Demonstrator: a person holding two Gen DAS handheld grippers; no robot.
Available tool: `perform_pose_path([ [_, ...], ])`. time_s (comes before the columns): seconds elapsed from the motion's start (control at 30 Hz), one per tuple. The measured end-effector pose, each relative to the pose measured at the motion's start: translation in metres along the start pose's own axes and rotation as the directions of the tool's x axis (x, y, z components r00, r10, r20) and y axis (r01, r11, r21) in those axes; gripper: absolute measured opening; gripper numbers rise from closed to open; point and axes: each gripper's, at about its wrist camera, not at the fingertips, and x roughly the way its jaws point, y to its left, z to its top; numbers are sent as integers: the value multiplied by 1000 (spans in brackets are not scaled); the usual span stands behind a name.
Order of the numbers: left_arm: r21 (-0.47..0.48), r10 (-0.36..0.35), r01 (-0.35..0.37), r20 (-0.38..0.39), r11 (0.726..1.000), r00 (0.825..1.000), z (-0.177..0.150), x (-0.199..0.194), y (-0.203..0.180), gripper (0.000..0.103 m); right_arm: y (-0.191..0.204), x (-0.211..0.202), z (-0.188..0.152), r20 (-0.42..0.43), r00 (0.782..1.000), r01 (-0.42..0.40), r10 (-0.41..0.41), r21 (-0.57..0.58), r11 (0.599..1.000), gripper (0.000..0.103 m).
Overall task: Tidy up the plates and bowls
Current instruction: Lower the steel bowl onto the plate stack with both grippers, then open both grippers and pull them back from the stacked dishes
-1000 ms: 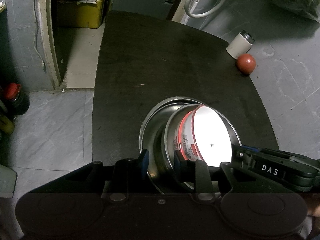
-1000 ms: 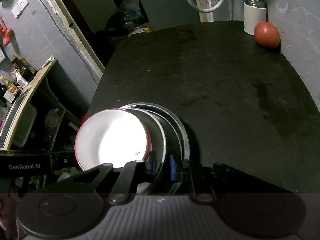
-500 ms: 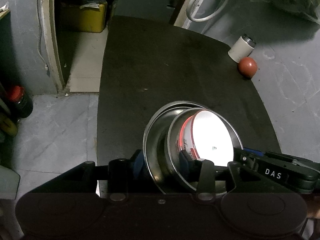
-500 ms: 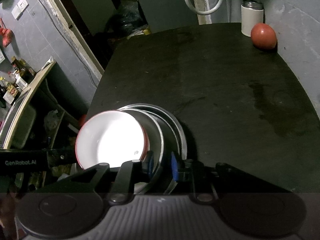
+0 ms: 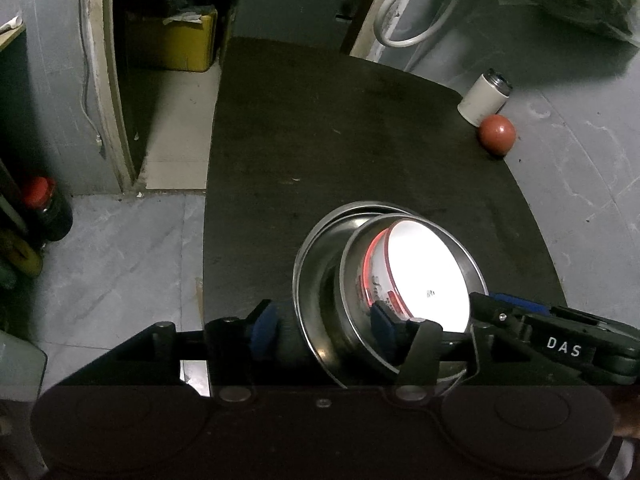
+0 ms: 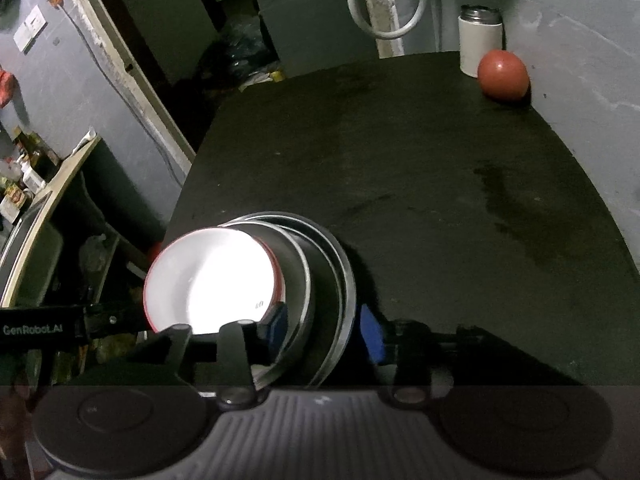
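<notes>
Right wrist view: red ball (image 6: 503,75) beside white canister (image 6: 479,43); both hand-held grippers' jaws opening, straddling stacked bowls (image 6: 304,280).

The nested metal bowls (image 5: 320,280) look like brushed, shiny steel, the white bowl (image 5: 428,276) inside them glossy like glazed ceramic with a red rim, the table (image 5: 340,140) matt black and faintly scuffed, the far red ball (image 5: 497,134) smooth and slightly glossy.
</notes>
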Motion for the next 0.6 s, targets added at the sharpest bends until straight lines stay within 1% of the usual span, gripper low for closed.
perform_pose_path([
  [0.03, 0, 1, -1, 0, 1000, 1000, 0, 0, 0, 59, -1, -1, -1, 4, 1000, 3, -3, 4, 1000, 53],
  [0.1, 6, 14, -14, 5, 1000, 1000, 0, -1, 0, 69, -3, -3, -1, 10, 1000, 8, -8, 15, 1000, 57],
  [0.17, 12, 16, -16, 14, 1000, 1000, 0, -3, -1, 73, -5, -5, -1, 20, 1000, 14, -14, 29, 999, 63],
  [0.27, 9, 14, -14, 22, 1000, 1000, -1, -5, 1, 78, -5, -9, -4, 36, 999, 15, -17, 44, 999, 71],
  [0.3, 11, 14, -14, 24, 1000, 1000, -1, -6, 1, 80, -5, -11, -5, 41, 999, 17, -19, 47, 999, 71],
  [0.4, 12, 6, -7, 30, 1000, 1000, -2, -9, 2, 81, -4, -14, -6, 51, 998, 21, -24, 49, 999, 73],
  [0.53, 17, -6, 5, 33, 1000, 999, -3, -11, 2, 85, -2, -18, -9, 60, 998, 29, -32, 58, 998, 77],
  [0.6, 20, -8, 7, 37, 1000, 999, -4, -13, 1, 90, -2, -21, -11, 67, 997, 32, -36, 64, 997, 79],
])
